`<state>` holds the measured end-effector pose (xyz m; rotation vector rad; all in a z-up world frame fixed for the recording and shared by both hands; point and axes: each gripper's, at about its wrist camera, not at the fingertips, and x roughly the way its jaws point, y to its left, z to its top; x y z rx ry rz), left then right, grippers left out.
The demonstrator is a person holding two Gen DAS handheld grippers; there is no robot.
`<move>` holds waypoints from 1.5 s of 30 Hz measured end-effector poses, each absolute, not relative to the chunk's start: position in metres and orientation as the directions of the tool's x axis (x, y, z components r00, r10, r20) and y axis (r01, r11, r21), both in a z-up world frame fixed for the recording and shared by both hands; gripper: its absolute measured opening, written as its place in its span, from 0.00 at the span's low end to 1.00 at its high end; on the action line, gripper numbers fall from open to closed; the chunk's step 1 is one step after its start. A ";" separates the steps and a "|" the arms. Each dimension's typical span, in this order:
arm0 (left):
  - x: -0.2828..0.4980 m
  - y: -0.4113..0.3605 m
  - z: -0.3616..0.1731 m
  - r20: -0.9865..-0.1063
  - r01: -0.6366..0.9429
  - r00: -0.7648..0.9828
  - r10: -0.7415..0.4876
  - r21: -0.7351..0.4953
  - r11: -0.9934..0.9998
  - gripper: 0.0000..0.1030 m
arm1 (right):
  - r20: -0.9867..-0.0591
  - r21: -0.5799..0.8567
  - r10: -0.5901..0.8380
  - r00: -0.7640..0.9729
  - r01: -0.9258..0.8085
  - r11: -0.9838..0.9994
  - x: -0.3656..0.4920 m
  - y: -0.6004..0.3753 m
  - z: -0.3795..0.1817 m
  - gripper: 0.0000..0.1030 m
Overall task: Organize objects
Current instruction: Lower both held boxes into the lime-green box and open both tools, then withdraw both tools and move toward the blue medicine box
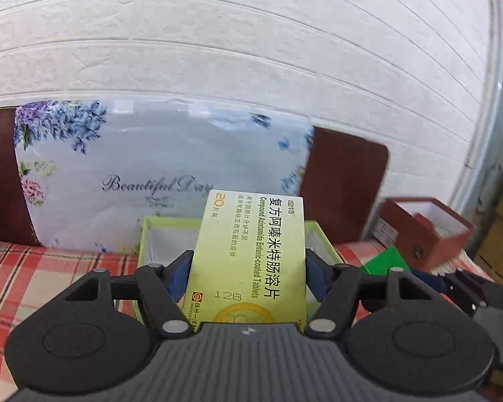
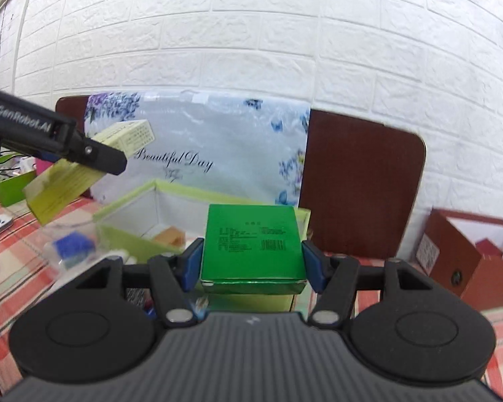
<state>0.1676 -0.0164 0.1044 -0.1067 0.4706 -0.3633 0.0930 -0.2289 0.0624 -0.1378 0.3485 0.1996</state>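
I see one counter [image 2: 499, 318] under a red checked cloth, backed by one white brick-pattern wall [image 2: 251, 33], with one dark wooden board [image 2: 358, 184] leaning there and one floral bag [image 2: 218, 147] printed "Beautiful Day" in front of it. I count three open boxes on the counter: one pale green tray box [image 2: 130, 207] in the middle with a small orange item inside, one reddish-brown box [image 2: 452, 268] to the right, and one bright green box [image 2: 10, 187] far left. My left gripper [image 1: 248, 268] is clamped on one yellow-green tablet carton [image 1: 251, 251], held off the counter in front of the tray box; from the right wrist view the same carton [image 2: 67, 177] hangs tilted above the counter's left part. My right gripper [image 2: 253, 261] grips one dark green carton [image 2: 251, 241], its blue pads pressed to both sides, raised in front of the tray box. One clear packet [image 2: 73, 244] with blue contents lies blurred on the cloth at lower left.
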 end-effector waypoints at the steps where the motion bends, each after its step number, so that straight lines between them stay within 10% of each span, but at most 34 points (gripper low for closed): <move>1: 0.178 -0.015 0.105 -0.427 0.303 0.829 -0.361 -0.200 0.932 0.68 | -0.348 -0.106 0.165 0.923 -0.214 0.971 0.103 -0.226 0.065 0.58; 17: 0.290 -0.034 0.043 -0.582 0.240 0.748 -0.319 -0.211 0.948 0.68 | -0.531 -0.068 0.118 0.839 -0.181 0.981 0.241 -0.207 0.011 0.59; 21: 0.295 -0.035 0.034 -0.587 0.244 0.753 -0.298 -0.171 0.954 0.84 | -0.555 -0.065 0.113 0.824 -0.178 0.982 0.254 -0.200 -0.003 0.69; 30: 0.257 -0.021 0.062 -0.546 0.226 0.782 -0.301 -0.202 0.953 0.84 | -0.374 -0.160 0.068 0.925 -0.137 0.978 0.206 -0.209 0.021 1.00; 37: 0.190 -0.024 0.073 -0.497 0.251 0.806 -0.320 -0.202 0.947 0.84 | -0.286 -0.125 0.066 0.956 -0.106 0.987 0.129 -0.242 0.037 1.00; 45: 0.125 -0.029 0.042 -0.526 0.284 0.772 -0.356 -0.215 0.934 0.84 | -0.390 -0.082 0.044 0.920 -0.082 0.993 0.068 -0.258 0.012 1.00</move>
